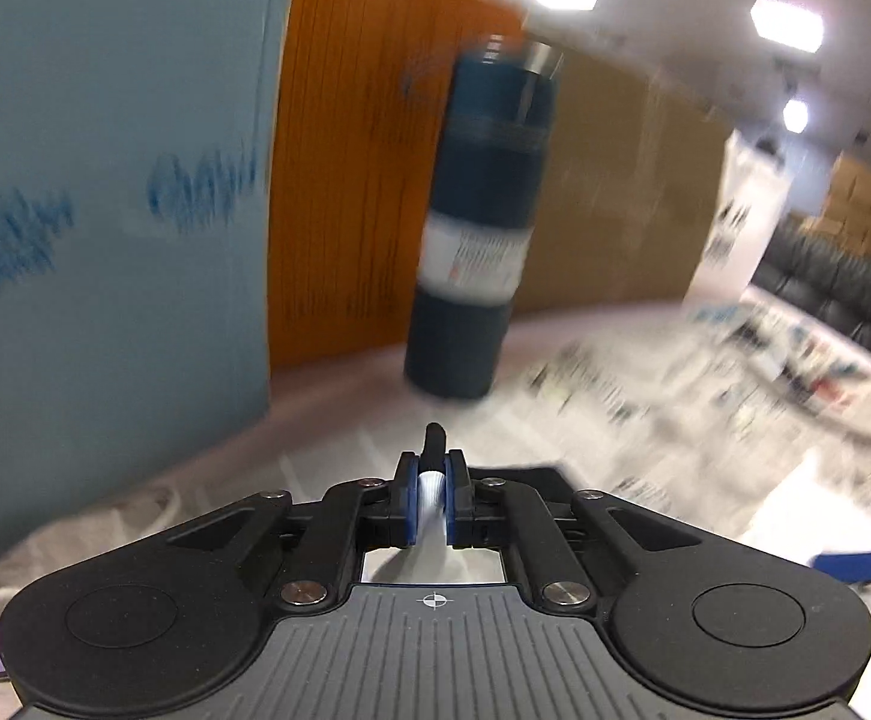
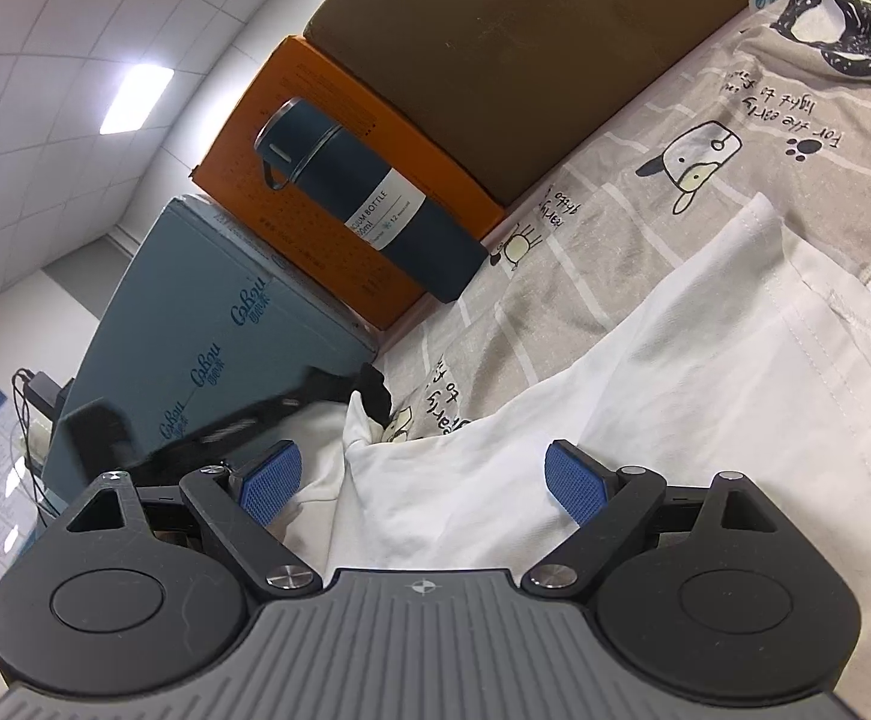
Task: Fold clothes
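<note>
A white garment (image 2: 645, 396) lies rumpled on the patterned grey bedsheet (image 2: 645, 180). My right gripper (image 2: 423, 480) is open just above the garment, with blue pads (image 2: 573, 480) on either side of a fold. My left gripper (image 1: 433, 492) is shut on a strip of white cloth (image 1: 432, 489), with a small black piece (image 1: 435, 441) sticking out past the fingertips. The left gripper also shows as a blurred black shape at the left of the right wrist view (image 2: 237, 420), holding the garment's far edge. The left wrist view is motion blurred.
A dark blue vacuum bottle (image 1: 477, 228) stands on the sheet, also in the right wrist view (image 2: 363, 192). Behind it stand an orange box (image 2: 315, 180), a grey-blue box (image 2: 213, 330) and a brown box (image 2: 525, 48). A black sofa (image 1: 843, 288) is at far right.
</note>
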`<state>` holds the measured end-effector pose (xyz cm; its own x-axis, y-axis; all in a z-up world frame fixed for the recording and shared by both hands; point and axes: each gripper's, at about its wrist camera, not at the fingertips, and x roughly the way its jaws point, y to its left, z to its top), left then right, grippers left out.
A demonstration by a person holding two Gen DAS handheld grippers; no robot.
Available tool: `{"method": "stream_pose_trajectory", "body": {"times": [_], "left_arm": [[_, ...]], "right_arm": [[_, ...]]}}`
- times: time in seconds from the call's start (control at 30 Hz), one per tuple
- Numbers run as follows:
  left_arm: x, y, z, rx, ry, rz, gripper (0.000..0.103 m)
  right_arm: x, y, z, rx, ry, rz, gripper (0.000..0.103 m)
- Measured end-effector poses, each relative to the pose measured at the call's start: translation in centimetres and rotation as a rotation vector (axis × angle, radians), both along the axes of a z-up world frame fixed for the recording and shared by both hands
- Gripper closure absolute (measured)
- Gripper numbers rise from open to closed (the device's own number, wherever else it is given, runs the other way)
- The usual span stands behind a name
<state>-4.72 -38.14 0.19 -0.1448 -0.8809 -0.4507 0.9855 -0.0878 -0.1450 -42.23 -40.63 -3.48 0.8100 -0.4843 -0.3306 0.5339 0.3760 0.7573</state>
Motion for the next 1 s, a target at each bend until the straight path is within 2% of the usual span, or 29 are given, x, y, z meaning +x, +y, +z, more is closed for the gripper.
{"method": "stream_pose_trajectory", "body": {"times": [0.1, 0.2, 0.43, 0.63, 0.77, 0.93, 1.0], "left_arm": [[-0.7, 3.7, 2.0, -0.099, 0.011, -0.038, 0.096], [-2.1, 7.4, 3.4, -0.183, -0.006, -0.066, 0.096], [-6.4, 15.5, 5.0, -0.305, -0.029, -0.183, 0.096], [-8.3, 20.8, 4.3, -0.301, -0.037, -0.250, 0.096], [-8.4, 23.6, 3.0, -0.283, -0.002, -0.236, 0.096], [-7.7, 25.2, 1.3, -0.250, 0.061, -0.213, 0.096], [-7.8, 25.7, 0.6, -0.231, 0.054, -0.216, 0.096]], "right_arm": [[-0.3, 0.0, -0.1, 0.005, -0.032, -0.001, 0.015], [-1.3, -0.1, -0.3, 0.013, -0.108, -0.037, 0.015], [-4.0, -1.0, -0.8, 0.125, -0.213, -0.108, 0.015], [-5.9, -0.5, -0.6, 0.140, -0.209, -0.173, 0.015], [-7.1, -0.2, -0.6, 0.145, -0.201, -0.212, 0.015], [-8.5, -0.1, -0.8, 0.159, -0.194, -0.262, 0.016], [-8.8, -0.2, -0.9, 0.165, -0.192, -0.278, 0.016]]}}
